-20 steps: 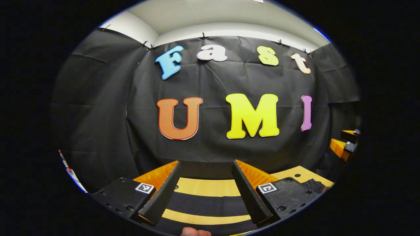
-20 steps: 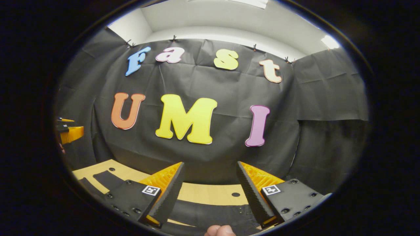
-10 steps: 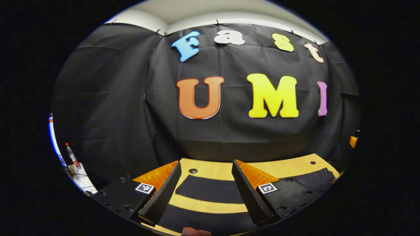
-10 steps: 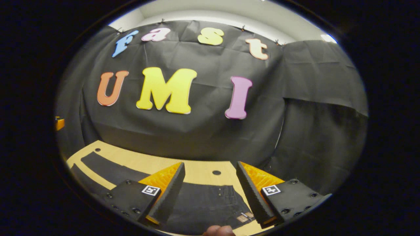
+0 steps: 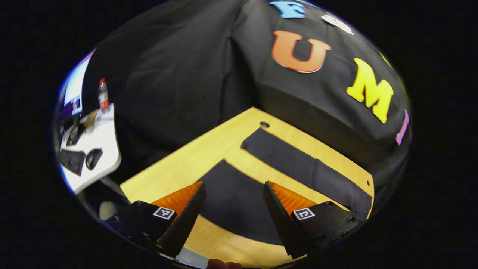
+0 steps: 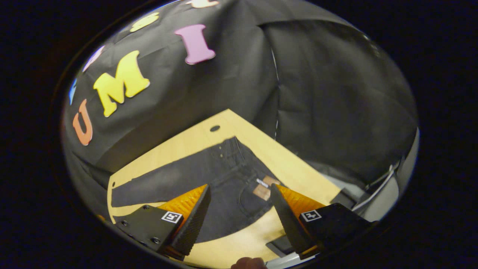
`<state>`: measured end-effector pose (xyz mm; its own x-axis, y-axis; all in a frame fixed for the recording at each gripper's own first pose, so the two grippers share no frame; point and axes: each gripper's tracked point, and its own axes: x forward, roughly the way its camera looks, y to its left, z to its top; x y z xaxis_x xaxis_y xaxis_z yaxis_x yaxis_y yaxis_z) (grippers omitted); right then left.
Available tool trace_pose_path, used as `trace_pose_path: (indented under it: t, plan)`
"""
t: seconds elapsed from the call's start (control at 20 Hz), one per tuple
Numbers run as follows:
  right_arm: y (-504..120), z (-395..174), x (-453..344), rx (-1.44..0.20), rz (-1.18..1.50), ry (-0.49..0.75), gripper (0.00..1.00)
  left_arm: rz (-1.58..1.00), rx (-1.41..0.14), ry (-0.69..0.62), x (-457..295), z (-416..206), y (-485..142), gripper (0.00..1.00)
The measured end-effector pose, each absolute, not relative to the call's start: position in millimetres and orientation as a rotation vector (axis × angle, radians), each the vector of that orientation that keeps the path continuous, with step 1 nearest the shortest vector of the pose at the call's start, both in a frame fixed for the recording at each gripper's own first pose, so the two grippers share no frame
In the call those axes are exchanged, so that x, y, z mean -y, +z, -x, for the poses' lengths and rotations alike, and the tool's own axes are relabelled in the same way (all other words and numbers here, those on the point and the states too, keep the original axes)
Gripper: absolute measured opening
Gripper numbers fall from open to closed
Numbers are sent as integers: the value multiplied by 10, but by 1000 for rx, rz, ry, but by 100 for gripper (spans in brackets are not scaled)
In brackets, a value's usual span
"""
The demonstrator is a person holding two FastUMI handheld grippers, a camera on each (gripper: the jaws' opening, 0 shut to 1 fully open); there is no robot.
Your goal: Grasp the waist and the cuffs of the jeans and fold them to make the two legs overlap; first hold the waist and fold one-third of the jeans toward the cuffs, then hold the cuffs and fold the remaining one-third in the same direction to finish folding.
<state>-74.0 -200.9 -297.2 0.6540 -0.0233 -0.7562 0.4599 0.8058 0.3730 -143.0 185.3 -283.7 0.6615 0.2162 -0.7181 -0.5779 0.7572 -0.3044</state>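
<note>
On the wooden worktop (image 6: 298, 168) the dark jeans (image 6: 220, 179) lie spread flat, both legs apart and unfolded. The right gripper view takes in the waist end: the waistband with its buttons (image 6: 229, 147), a back pocket and a small tan patch (image 6: 263, 188) near the worktop's right-hand edge, with one leg running away leftward toward the far corner. The left gripper view takes in the other end: two separate legs, the farther cuff (image 5: 254, 138) lying close to a small hole in the worktop (image 5: 264, 124), the nearer cuff (image 5: 220, 168) closer to the camera. So the long axis runs along the worktop's length, waist toward the right hand's side, cuffs toward the left hand's side.

The right hand-held gripper (image 6: 239, 213) hangs above the waist and seat, fingers spread wide, touching nothing. The left hand-held gripper (image 5: 231, 209) hangs above the nearer leg, likewise spread and gripping nothing.

Beyond the worktop's left end, the left gripper view shows a white side table (image 5: 104, 149) carrying a bottle with a red label (image 5: 102, 95) and a computer mouse (image 5: 92, 158).
</note>
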Motion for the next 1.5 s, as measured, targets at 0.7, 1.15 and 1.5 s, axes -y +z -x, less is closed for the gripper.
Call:
trace_pose_path:
  t: [0.7, 1.15, 1.5]
  plan:
    - [-3827, 883, 1763, -1027, -1128, -463, 99, 1291, -814, 686, -1423, 1538, -3329, 100]
    - [-3947, 663, 1770, -1013, -1187, -496, 97, 1325, -771, 670, -1468, 1176, -3327, 100]
    - [-3936, 638, 1798, -1019, -1206, -533, 96, 1326, -792, 648, -1441, 927, -3359, 97]
